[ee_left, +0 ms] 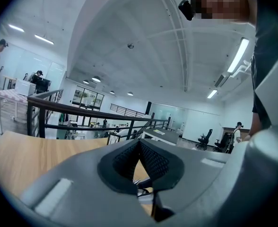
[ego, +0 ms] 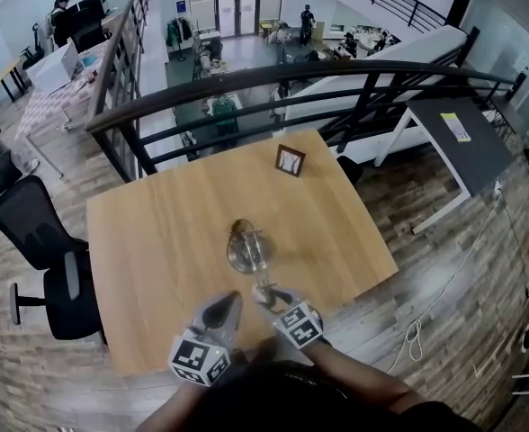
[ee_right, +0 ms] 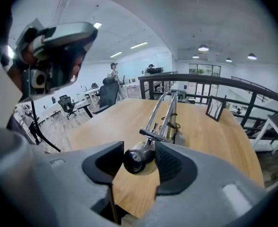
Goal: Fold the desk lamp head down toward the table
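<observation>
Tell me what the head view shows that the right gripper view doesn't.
Only the head view: the two marker cubes, the table's whole outline and a white cord on the floor. Only the right gripper view: the right gripper with its pads seemingly against both sides of the lamp head. Both: the wooden table, the small picture frame, the railing and the lamp arm.

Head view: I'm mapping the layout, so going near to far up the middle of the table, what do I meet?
right hand-held gripper → desk lamp base → small picture frame → dark railing beyond the table's far edge
</observation>
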